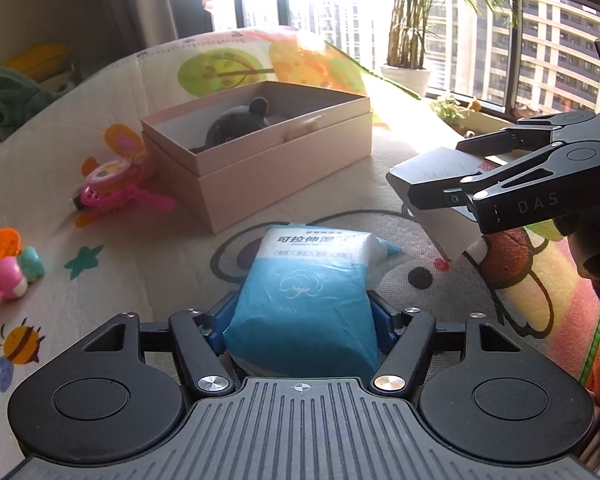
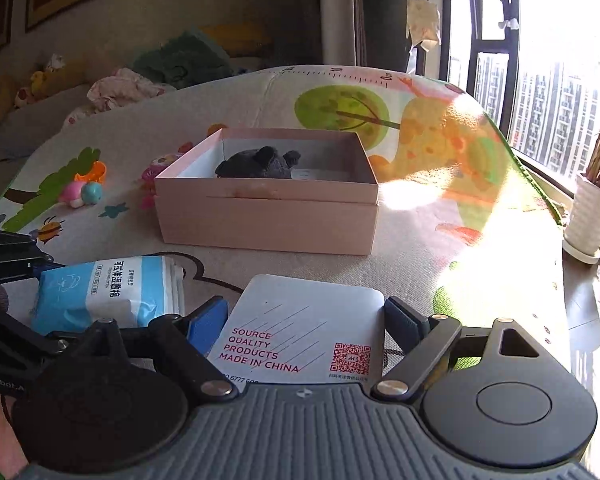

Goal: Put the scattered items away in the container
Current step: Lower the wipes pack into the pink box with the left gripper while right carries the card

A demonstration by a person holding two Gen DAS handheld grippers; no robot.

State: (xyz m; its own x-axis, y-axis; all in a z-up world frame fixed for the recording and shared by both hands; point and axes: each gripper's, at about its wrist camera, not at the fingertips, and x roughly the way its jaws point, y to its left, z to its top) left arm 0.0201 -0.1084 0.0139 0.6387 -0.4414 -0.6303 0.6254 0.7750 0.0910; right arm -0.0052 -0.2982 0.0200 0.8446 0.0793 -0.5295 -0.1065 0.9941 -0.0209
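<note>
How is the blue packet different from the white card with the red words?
The blue packet is soft and puffy; the white card is thin, flat and stiff. The packet is blue and white with dark lettering; the card has red words and a square red code. The left gripper holds the packet; the right gripper holds the card. Both are still outside the pink box.

A glossy plastic tissue pack, a smooth matt white card, a matt pink cardboard box, and a fuzzy grey plush toy on a printed mat.
</note>
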